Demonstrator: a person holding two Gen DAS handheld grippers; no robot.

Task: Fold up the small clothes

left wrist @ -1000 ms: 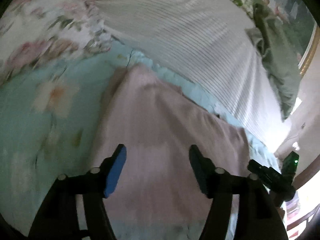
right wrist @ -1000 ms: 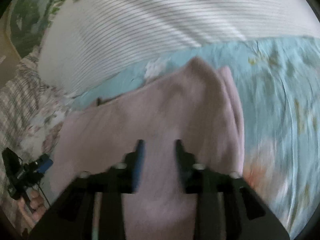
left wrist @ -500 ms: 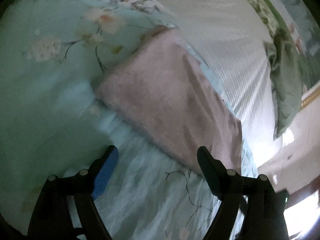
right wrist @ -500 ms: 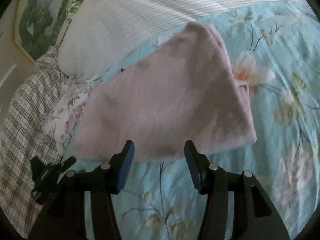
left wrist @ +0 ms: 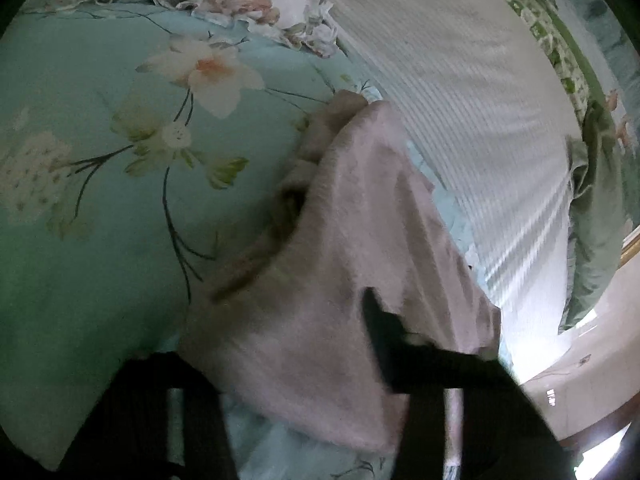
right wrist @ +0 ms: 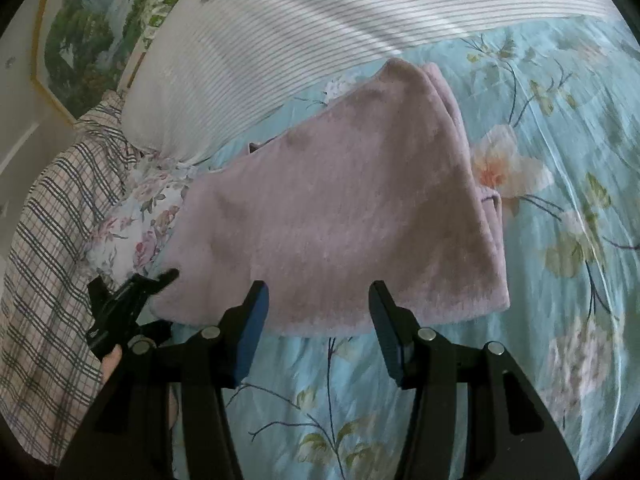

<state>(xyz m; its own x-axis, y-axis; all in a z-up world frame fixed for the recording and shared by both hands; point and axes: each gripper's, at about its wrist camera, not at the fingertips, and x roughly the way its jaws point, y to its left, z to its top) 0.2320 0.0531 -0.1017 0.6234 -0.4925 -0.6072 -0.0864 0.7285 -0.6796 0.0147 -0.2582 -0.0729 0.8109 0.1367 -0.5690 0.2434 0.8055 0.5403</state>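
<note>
Pink garment (right wrist: 340, 216) lying folded on my floral sheet (right wrist: 560, 320); right gripper (right wrist: 318, 320) spread at its near hem, left gripper (left wrist: 280, 364) state unclear. I should pinch corners squarely.

Floral teal bedspread (right wrist: 520, 360), striped white pillow (right wrist: 320, 40) — plaid cloth (right wrist: 48, 240), landscape painting (right wrist: 80, 40)
</note>
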